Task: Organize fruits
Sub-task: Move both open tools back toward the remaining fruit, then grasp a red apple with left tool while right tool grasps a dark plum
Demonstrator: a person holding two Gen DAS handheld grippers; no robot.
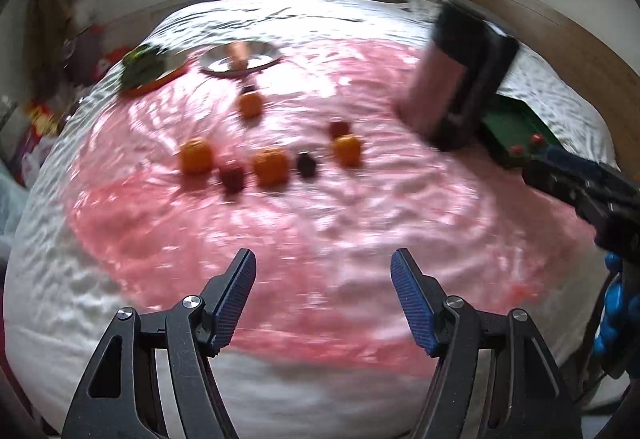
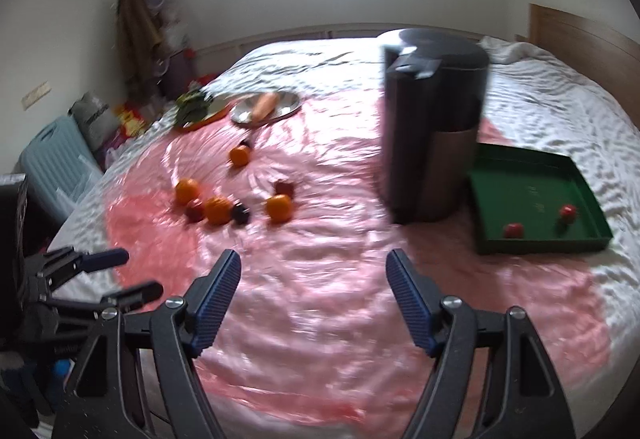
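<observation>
Both your left fingers and right fingers gape empty; oranges ahead may roll on the soft bed.

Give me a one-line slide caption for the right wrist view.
Open, empty right hand-held gripper over pink sheet; oranges and dark fruits scattered, two red fruits in green tray.

Orange citrus and dark red-purple fruits mid-frame on glossy pink sheet; green tray at right with two red fruits; silver plate upper left; blue-ribbed finger pads
</observation>
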